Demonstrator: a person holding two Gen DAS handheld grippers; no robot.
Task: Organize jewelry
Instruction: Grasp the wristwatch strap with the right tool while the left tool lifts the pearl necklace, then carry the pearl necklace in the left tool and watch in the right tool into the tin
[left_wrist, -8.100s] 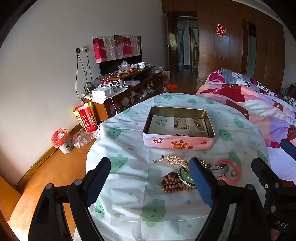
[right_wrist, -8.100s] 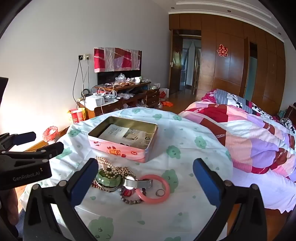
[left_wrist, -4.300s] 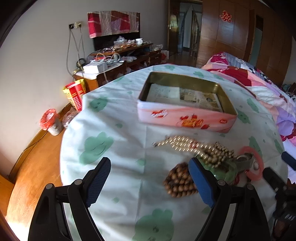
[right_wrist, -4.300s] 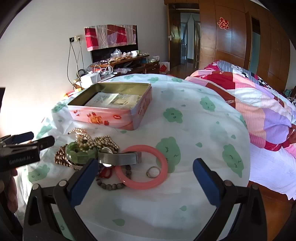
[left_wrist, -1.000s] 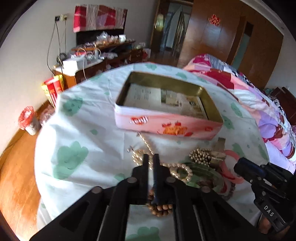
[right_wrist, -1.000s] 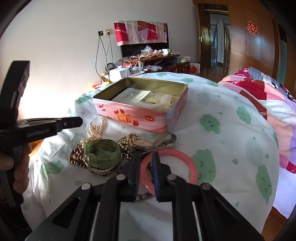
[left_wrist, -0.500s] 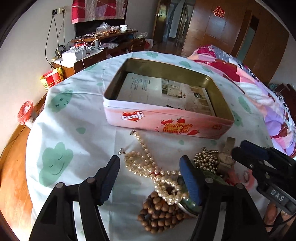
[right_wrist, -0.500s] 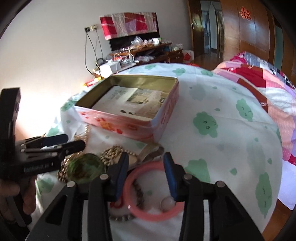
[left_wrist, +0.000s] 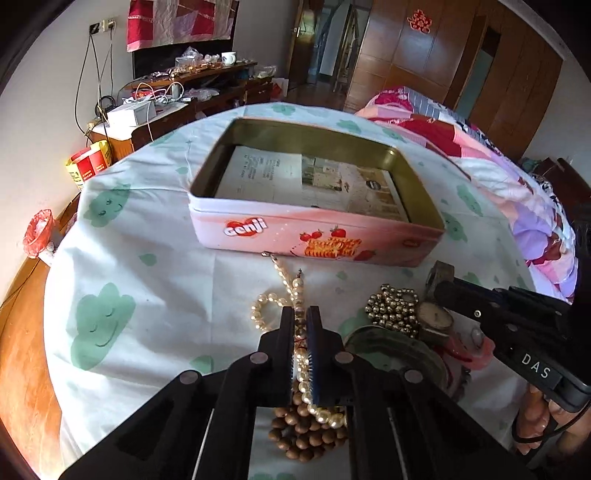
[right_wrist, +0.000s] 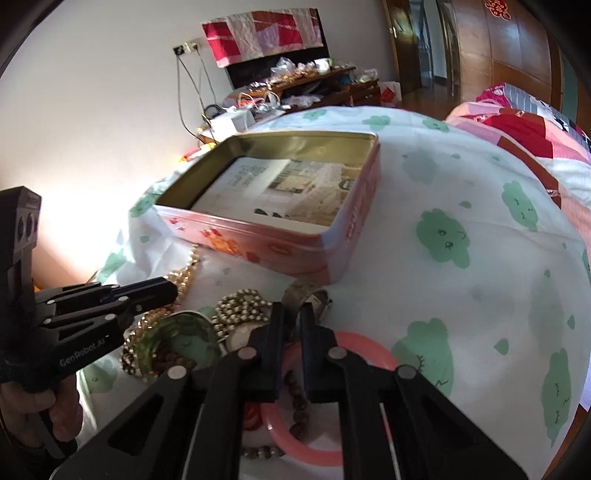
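A round table (left_wrist: 155, 236) under a white cloth printed with green smiling clouds carries an open pink rectangular biscuit tin (left_wrist: 314, 236) with a gold interior and printed paper lying flat in its bottom. In front of the tin lies a heap of jewelry. The left gripper (left_wrist: 300, 314) has just closed its jaws, and they now clench a strand of the cream pearl necklace (left_wrist: 286, 280), whose loose end trails up toward the tin's front wall; more pearls run back between the jaws and over a coil of brown wooden beads (left_wrist: 299, 428) lying close beneath the gripper. To the right of the pearls sit a cluster of small gold metal beads (left_wrist: 391, 310), a wristwatch with a pale round dial (left_wrist: 436, 317) and a translucent green bangle (right_wrist: 173, 339). The right gripper (right_wrist: 290, 317) has likewise just closed its jaws; they stand nearly together over the watch's metal strap, with the pink ring-shaped bangle (right_wrist: 354, 343) passing beneath them, and which of the two they pinch I cannot tell. A hand (right_wrist: 40, 410) holds the left gripper's handle at the lower left of the right wrist view.
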